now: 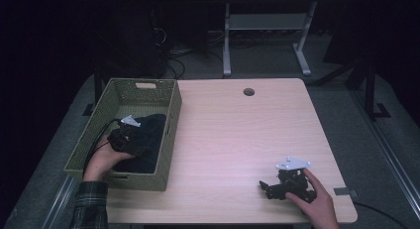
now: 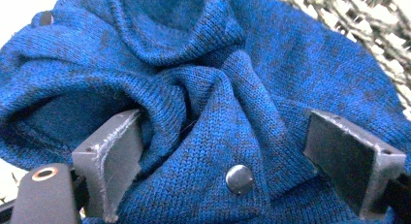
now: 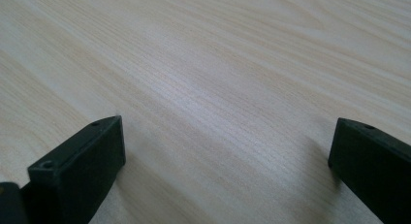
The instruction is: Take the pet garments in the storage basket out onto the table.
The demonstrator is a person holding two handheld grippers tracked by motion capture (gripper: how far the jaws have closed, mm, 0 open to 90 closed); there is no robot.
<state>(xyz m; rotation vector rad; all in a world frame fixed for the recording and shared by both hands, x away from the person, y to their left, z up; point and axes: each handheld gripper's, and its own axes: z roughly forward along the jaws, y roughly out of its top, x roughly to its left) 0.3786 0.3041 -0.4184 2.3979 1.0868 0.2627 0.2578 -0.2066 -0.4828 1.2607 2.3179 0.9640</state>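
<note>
1. We find the left gripper [image 1: 132, 136] inside the woven basket [image 1: 171, 125], which stands at the left edge of the worktop [image 1: 237, 140]. Its jaws stand wide apart, straddling a raised fold of the blue knitted garment [image 2: 203, 88] without pinching it.
2. The garment lies crumpled in the basket bottom. In the left gripper view, a metal snap button [image 2: 240, 179] sits on the fold between the jaws.
3. We judge the work to be at its start: the garment is not yet gripped and remains wholly in the basket. Closing on the fold, lifting it clear of the basket wall and setting it on the worktop appear to be left.
4. The right gripper [image 1: 270, 188] rests near the front right corner of the worktop, jaws spread wide, holding nothing. The right gripper view shows bare wood grain between them.
5. The worktop is pale wood laminate with a round cable hole [image 1: 248, 92] near its far edge.
6. The room is dim. Grey carpet [image 1: 361, 135] surrounds the worktop, and the white legs of another table [image 1: 227, 40] stand beyond the far edge.
</note>
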